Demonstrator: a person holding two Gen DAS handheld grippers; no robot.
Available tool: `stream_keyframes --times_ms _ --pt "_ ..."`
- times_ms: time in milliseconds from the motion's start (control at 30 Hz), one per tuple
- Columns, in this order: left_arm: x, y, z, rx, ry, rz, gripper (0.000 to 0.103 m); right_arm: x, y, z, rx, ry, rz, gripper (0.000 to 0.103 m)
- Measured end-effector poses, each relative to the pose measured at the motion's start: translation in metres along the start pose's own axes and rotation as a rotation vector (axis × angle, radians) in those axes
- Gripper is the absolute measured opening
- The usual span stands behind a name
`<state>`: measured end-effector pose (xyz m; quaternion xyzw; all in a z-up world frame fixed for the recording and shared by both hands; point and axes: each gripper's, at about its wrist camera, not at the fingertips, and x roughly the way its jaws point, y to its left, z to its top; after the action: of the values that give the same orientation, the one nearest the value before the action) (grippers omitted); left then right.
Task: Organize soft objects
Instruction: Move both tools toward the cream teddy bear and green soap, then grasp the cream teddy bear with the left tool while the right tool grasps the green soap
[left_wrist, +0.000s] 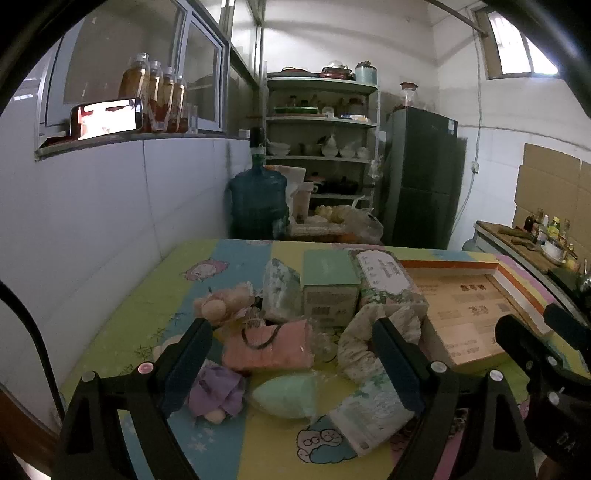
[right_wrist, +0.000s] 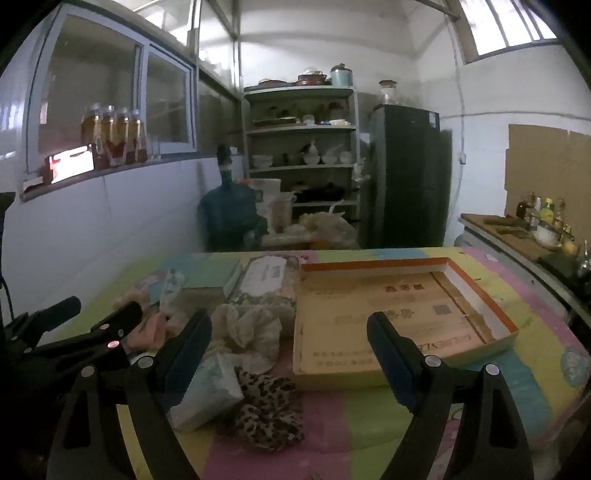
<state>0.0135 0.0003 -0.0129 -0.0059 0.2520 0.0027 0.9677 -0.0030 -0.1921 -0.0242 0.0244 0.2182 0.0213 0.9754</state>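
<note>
Soft items lie in a pile on the colourful mat: a pink folded cloth (left_wrist: 267, 349), a green sponge (left_wrist: 286, 395), a purple scrunchie (left_wrist: 216, 393), a cream plush (left_wrist: 221, 302), a white floral cloth (left_wrist: 369, 332) and tissue packs (left_wrist: 369, 410). My left gripper (left_wrist: 291, 354) is open above the pile and holds nothing. My right gripper (right_wrist: 288, 350) is open and empty between a tissue pack (right_wrist: 208, 393), a leopard scrunchie (right_wrist: 267, 406) and the shallow cardboard tray (right_wrist: 498, 314). The tray also shows in the left wrist view (left_wrist: 517, 291).
A green box (left_wrist: 330, 284) and a floral tissue box (left_wrist: 388, 280) stand behind the pile. A white wall runs along the left. Beyond the table are a water jug (left_wrist: 258, 199), shelves (left_wrist: 321, 122) and a fridge (left_wrist: 421, 177). A counter (right_wrist: 517, 236) lies at right.
</note>
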Motion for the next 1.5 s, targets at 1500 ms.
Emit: stream_keyframes --times_ms 1500 --pt "0.011 0.081 -0.040 -0.092 0.049 -0.009 0.089 0.016 0.031 -0.025 -0.061 0.077 0.162 0.087"
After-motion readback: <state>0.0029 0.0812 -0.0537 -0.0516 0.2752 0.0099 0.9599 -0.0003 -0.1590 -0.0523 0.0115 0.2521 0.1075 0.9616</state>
